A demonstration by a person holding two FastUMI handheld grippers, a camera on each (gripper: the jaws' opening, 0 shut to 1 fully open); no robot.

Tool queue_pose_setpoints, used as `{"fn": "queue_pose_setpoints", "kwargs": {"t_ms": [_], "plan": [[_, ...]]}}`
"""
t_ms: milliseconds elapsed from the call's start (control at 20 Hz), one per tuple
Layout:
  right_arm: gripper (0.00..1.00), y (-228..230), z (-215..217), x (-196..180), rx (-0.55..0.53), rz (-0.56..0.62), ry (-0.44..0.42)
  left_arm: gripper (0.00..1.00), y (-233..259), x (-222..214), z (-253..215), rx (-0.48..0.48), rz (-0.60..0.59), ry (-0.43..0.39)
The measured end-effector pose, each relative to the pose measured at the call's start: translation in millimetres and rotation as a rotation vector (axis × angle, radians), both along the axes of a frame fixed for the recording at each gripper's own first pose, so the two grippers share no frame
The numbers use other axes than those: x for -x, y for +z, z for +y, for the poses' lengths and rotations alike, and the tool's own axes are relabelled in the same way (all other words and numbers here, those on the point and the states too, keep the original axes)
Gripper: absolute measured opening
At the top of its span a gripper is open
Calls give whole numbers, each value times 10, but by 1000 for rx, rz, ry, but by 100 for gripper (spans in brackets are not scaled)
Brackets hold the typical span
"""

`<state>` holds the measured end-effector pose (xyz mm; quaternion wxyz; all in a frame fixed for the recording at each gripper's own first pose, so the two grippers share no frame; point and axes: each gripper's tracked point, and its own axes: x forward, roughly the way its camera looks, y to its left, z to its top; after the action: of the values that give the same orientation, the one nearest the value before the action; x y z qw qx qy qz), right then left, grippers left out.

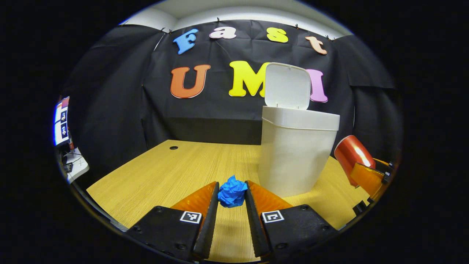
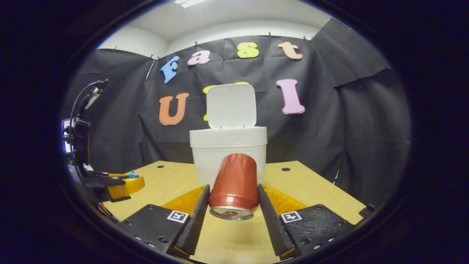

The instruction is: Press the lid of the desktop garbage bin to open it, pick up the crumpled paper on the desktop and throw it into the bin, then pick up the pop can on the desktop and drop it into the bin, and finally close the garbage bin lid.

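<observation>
Left tool [image 1: 233, 194] is pinching the crumpled blue paper [image 1: 232, 195] between both fingers, right at the tips, low over the wooden surface [image 1: 165, 172]. Bin [image 1: 296, 154] sits just ahead and to the right of that tool, lid [image 1: 287, 86] flipped up and standing open. Right tool [image 2: 233, 198] is clamped on the red pop can [image 2: 234, 183], both fingers against its sides; the can is tilted, its end facing back at my camera. From the right tool the bin [image 2: 229, 146] is straight ahead behind the can, lid [image 2: 231, 106] upright. Left tool [image 2: 122, 183] with the paper shows far off to the right tool's left; right tool with the can [image 1: 350, 154] shows at the left tool's far right.
</observation>
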<state>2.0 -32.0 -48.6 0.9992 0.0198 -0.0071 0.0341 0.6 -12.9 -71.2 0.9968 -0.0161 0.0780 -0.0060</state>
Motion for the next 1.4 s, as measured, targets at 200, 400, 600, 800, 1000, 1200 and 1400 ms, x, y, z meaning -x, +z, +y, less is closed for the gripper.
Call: {"fn": "queue_pose_setpoints", "kwargs": {"t_ms": [200,400,600,800,1000,1200,1400], "plan": [[76,343,-343,85,-12,-81,-47,46,293,9,-107,9,-46,-5],[76,468,-509,169,-55,-92,-64,45,639,-21,-320,10,-107,-37],[76,549,-628,246,-54,-120,-66,45,1032,-97,-518,-15,-173,-52],[76,524,-651,298,-46,-127,-58,45,1634,-329,-812,43,-271,-106],[76,470,-731,306,-45,-118,-68,44,2228,-751,-1213,55,-389,-197],[76,467,-845,278,-57,-112,-86,45,2329,-1212,-1559,46,-364,-253],[76,440,-847,251,-91,-86,-70,45,2189,-1653,-1862,4,-319,-291]]}}
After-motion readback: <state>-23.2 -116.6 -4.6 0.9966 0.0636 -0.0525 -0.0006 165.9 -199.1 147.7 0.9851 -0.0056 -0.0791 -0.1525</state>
